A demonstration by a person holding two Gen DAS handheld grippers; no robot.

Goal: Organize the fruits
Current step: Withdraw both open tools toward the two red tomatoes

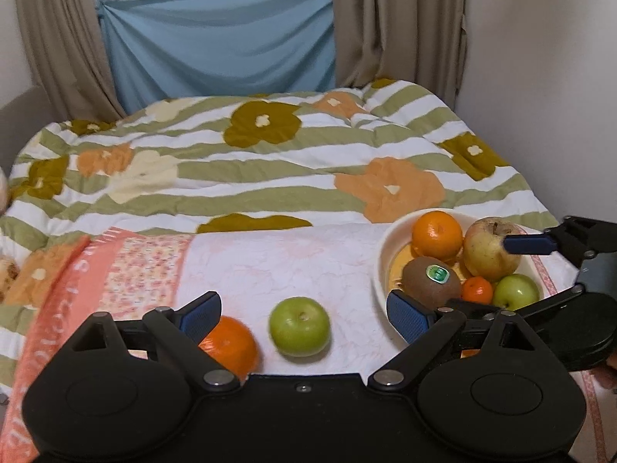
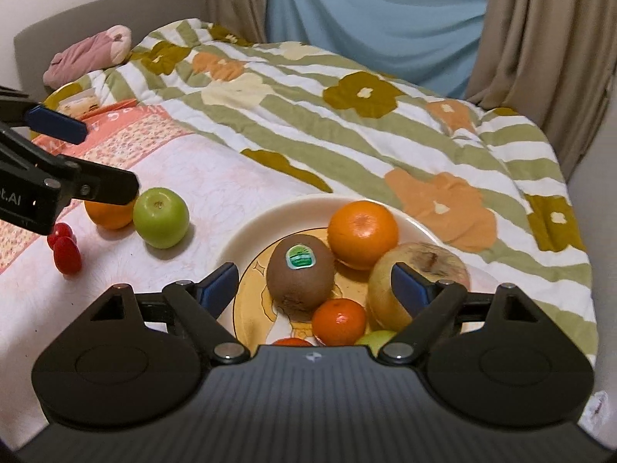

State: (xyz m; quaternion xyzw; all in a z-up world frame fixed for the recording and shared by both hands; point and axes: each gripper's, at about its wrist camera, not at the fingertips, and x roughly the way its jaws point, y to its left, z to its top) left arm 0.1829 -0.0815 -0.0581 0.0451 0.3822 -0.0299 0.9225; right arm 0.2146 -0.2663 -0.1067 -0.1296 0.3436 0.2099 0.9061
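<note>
— Where is the fruit just now?

— Most of it sits in the cream plate [image 2: 246,239] on the pink cloth [image 2: 216,177]: a kiwi [image 2: 300,274] with a green sticker in the middle, a big orange [image 2: 362,233] behind it, a yellowish apple [image 2: 416,289] to its right, a small mandarin [image 2: 338,321] in front, and a small green apple [image 1: 516,291] at the near edge. Outside the plate, on the cloth, a loose green apple [image 1: 300,326] lies just beside a loose orange [image 1: 231,345], and a few red cherry tomatoes [image 2: 65,249] lie near them.

— And your grippers?

— My right gripper [image 2: 314,283] hangs over the plate, fingers spread wide; the kiwi and mandarin lie between them, untouched, and the right pad is close against the yellowish apple. I hold nothing there.

— The left?

— My left gripper [image 1: 304,314] is spread too, empty, above the loose green apple, with the loose orange partly behind its left finger [image 1: 200,316].

— What lies beyond?

— A striped, flowered quilt [image 1: 270,162], curtains [image 1: 397,19] and a blue sheet [image 1: 219,42].
</note>
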